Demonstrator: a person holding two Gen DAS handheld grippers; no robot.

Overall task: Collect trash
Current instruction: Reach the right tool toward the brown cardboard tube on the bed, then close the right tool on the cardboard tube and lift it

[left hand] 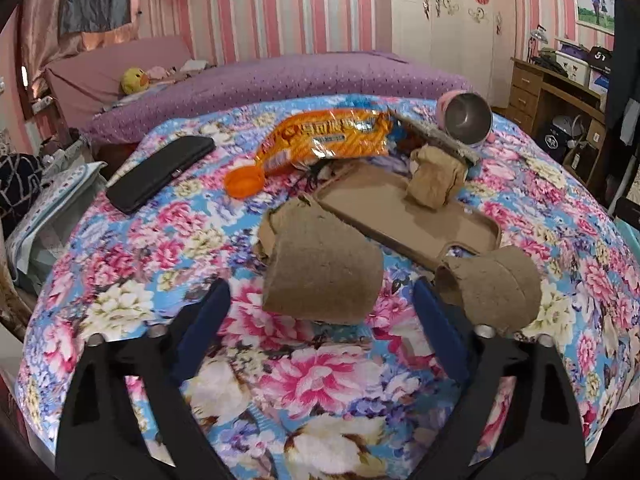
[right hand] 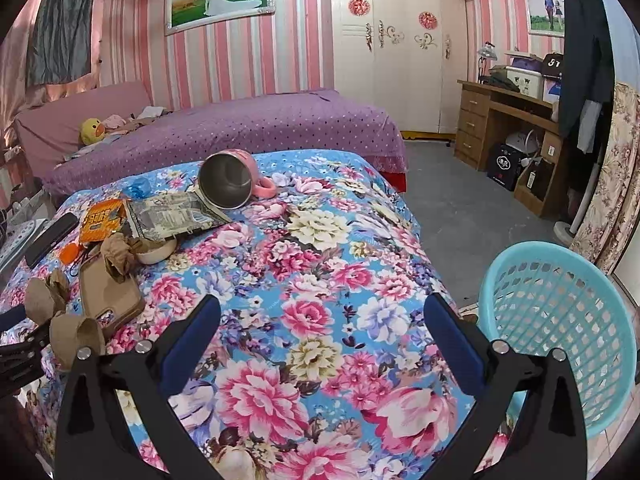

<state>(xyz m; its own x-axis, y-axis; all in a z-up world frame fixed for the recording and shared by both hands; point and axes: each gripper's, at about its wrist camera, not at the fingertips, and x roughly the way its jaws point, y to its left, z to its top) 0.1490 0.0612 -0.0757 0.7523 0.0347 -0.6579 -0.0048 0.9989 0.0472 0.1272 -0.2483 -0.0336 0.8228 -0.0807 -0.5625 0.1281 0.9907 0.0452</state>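
Observation:
Torn brown cardboard lies on the floral bedspread [left hand: 312, 380]. One curled piece [left hand: 320, 272] sits just beyond the tips of my left gripper [left hand: 320, 296], which is open and not touching it. A second piece [left hand: 488, 288] lies beside the right finger. Behind them are a flat cardboard tray [left hand: 400, 216], a crumpled brown wad [left hand: 436, 176], an orange snack wrapper [left hand: 328, 140] and an orange cap [left hand: 244, 182]. My right gripper [right hand: 323, 308] hangs open over bare bedspread, with nothing between its fingers. A light blue mesh basket [right hand: 560, 320] stands to its right, off the bed.
A black phone [left hand: 160, 172] lies at the left. A steel mug with a pink handle [right hand: 228, 184] lies tipped on a silvery packet [right hand: 172, 216]. Behind are a purple bed [right hand: 240, 128], a white wardrobe and a wooden desk [right hand: 500, 120]. Grey floor runs along the right.

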